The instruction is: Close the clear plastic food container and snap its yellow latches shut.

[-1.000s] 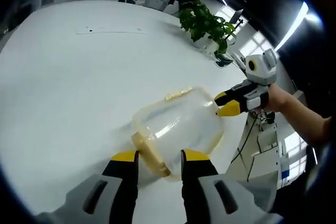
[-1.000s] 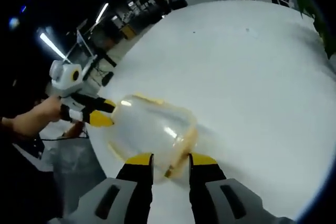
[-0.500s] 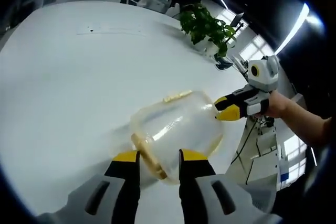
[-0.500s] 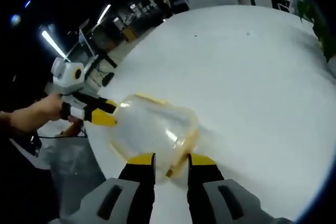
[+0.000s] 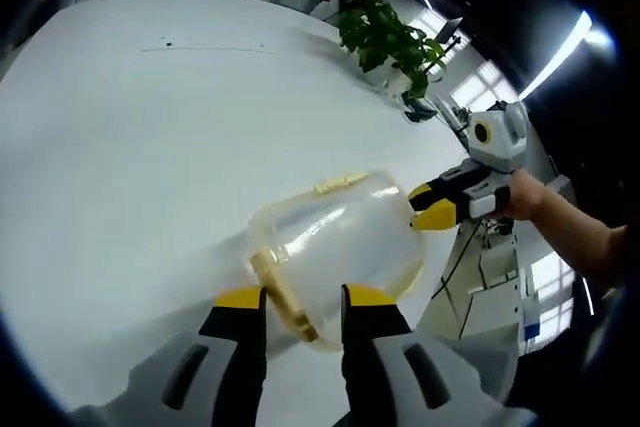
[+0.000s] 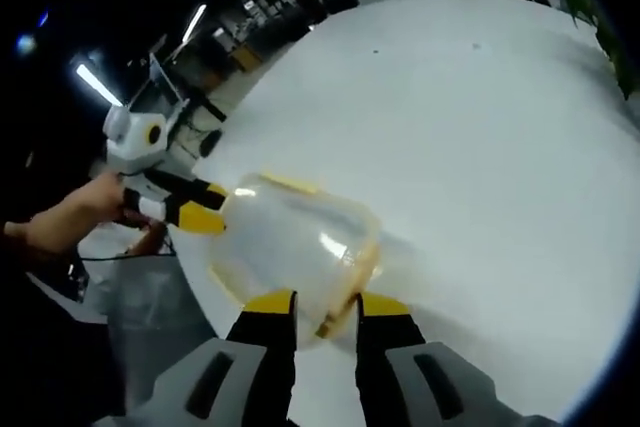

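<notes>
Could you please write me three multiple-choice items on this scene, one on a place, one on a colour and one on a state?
1. Where does the clear container rest?
A. on a white table
B. on a wooden shelf
C. in a sink

2. What colour are the container's latches?
A. blue
B. yellow
C. red

3. How do the left gripper and right gripper stand?
A. both far from the container
B. one at each end of it, each astride a latch
C. both at the same end

Answers: 1 A, the white table spreads under it; 2 B, the latches are pale yellow; 3 B, each view has the other gripper at the far end.
</notes>
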`<state>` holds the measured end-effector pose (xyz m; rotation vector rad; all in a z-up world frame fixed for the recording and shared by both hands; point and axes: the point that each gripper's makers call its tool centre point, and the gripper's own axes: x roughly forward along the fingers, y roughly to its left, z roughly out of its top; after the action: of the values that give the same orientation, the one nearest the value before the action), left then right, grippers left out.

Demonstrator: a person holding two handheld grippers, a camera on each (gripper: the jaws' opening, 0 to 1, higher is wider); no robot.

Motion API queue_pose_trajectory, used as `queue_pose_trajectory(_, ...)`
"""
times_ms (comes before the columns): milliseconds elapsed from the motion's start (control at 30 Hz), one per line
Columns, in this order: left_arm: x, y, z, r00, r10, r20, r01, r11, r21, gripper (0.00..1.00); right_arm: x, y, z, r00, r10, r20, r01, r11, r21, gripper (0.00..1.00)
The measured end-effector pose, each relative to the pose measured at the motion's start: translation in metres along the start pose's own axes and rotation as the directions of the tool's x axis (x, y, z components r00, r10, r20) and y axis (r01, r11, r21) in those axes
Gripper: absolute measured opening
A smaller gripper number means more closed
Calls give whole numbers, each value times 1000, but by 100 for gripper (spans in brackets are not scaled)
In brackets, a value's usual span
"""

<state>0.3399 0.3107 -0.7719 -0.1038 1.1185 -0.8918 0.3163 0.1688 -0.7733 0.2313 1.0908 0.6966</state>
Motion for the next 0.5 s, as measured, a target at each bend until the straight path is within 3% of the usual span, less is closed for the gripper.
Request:
queue_pose_trajectory(233, -7, -6, -21, 1000, 6, -24, -6, 1000, -12, 27, -2, 13, -16, 1000, -12, 1, 12, 999, 33, 21)
queue_pose_trajectory(500, -6, -6, -22, 1000, 6, -9, -6, 1000, -20, 28, -2, 12, -17, 1000, -12, 16, 11, 999, 50, 22)
